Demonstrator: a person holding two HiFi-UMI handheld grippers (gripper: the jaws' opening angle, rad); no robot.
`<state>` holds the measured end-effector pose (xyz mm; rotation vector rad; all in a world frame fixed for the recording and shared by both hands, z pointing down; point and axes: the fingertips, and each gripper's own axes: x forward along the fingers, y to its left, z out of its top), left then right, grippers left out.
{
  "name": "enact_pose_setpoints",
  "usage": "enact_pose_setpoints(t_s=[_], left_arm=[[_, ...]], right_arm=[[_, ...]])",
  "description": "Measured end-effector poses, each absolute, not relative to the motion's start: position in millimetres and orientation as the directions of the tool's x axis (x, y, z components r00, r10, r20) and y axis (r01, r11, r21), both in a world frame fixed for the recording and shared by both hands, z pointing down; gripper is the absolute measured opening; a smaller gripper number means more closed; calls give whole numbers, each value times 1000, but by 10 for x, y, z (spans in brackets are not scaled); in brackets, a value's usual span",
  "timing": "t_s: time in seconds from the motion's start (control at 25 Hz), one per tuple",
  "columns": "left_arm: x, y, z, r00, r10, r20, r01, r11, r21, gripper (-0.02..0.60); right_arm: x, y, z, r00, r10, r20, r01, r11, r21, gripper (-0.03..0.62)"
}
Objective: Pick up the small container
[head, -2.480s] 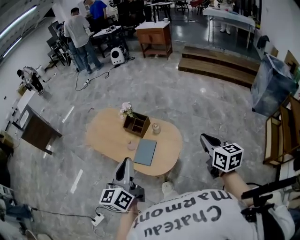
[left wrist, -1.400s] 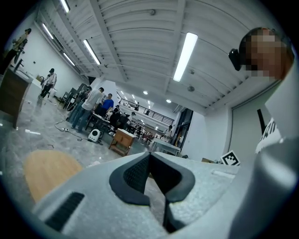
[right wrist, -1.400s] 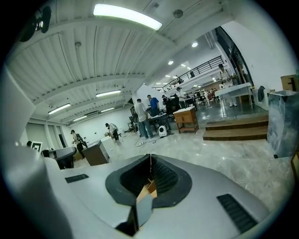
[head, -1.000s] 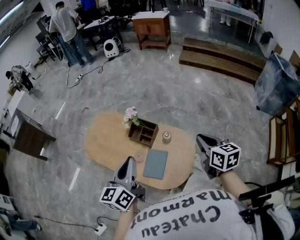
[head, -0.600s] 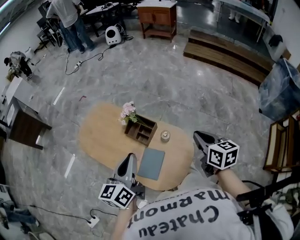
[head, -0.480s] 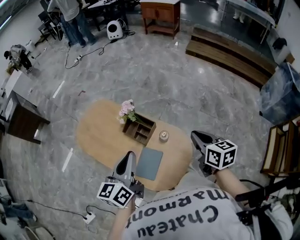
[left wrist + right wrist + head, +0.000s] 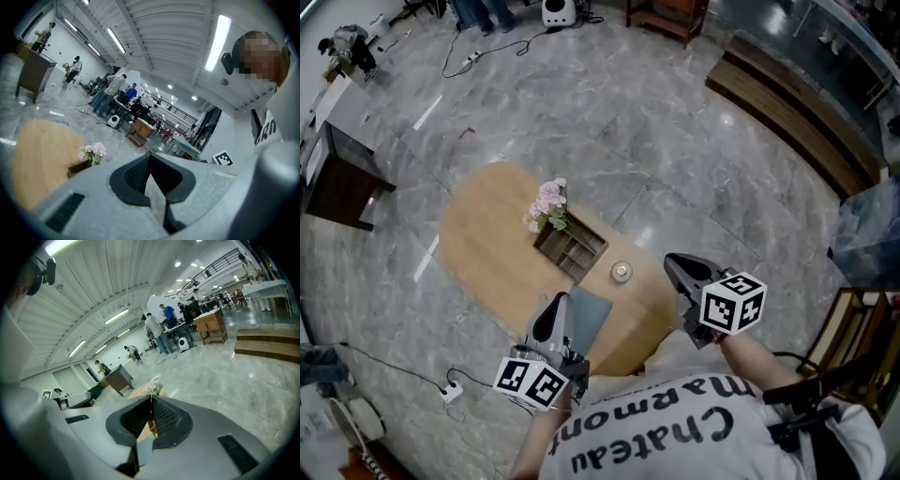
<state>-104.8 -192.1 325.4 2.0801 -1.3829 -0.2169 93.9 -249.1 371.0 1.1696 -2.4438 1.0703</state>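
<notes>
Touching, both grippers' (image 7: 150, 154) (image 7: 151, 398) fingers (image 7: 135, 176) (image 7: 164, 418) (seemingly empty).

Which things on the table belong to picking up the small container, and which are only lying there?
For the job: small container, left gripper and right gripper, both shut and empty.
Just lying about: flowers, wooden box, grey pad, all on the table.

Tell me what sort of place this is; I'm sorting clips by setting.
Probably a large workshop or lab hall, not a home: a wide marble-look floor, long ceiling strip lights, and people gathered at the far end, beyond a low oval wooden table.
</notes>
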Motion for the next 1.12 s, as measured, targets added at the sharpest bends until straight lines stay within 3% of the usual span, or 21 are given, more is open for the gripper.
enact_pose_setpoints(t_s=[0.56, 1.12], left_arm=[[-862, -2286, 4092, 301, -876, 376, -831, -48, 554, 14], [-432, -2056, 5353, 339, -788, 515, -863, -41, 504, 14]], right_arm=[[713, -3026, 4728, -805, -349, 480, -593, 442, -673, 14], [587, -2669, 6048, -829, -129, 544, -544, 409, -732, 15]])
